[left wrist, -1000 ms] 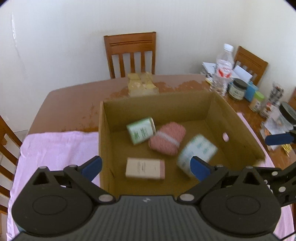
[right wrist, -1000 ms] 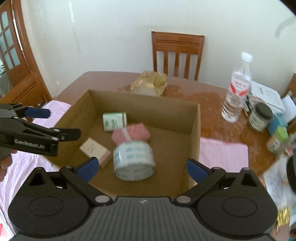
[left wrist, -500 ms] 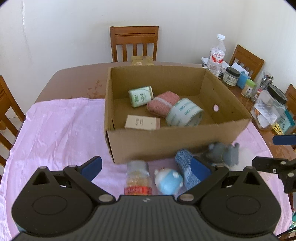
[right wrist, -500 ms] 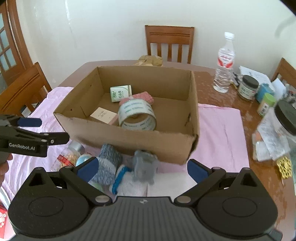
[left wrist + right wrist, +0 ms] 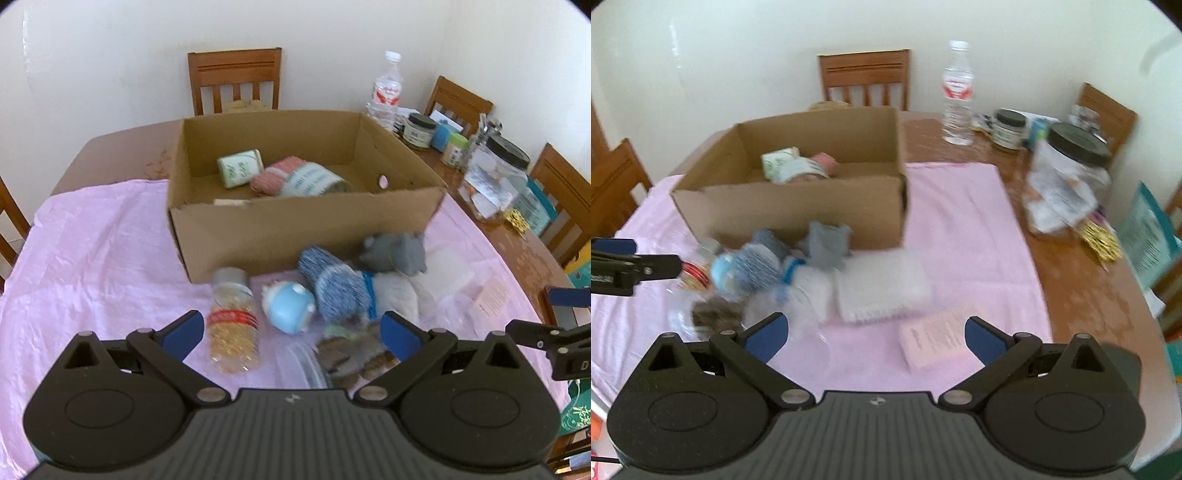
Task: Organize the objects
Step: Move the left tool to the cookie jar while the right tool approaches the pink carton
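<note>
An open cardboard box sits in the middle of the left wrist view on a pink cloth that covers the near part of a brown wooden table. Inside the box lie a small green-and-white carton, a pink knitted roll and a roll of printed tape leaning against it.

Just in front of the box's near wall, in the lower centre of that view, loose items are clustered on the cloth: a clear bottle with a silver cap and a red label lying on its side, a round light-blue toy, a blue-and-white knitted roll, a grey soft toy touching the box, and a clear plastic case beside it. A small pink booklet lies apart, in the lower centre of the right wrist view.

The left gripper hangs above the bottle and the blue toy with its blue-tipped fingers spread wide, holding nothing. The right gripper is likewise spread and empty, over the cloth near the booklet.

At the upper right of both views stand a water bottle, a dark-lidded jar and a large clear jar with a black lid. A wooden chair stands behind the table at the top centre.
</note>
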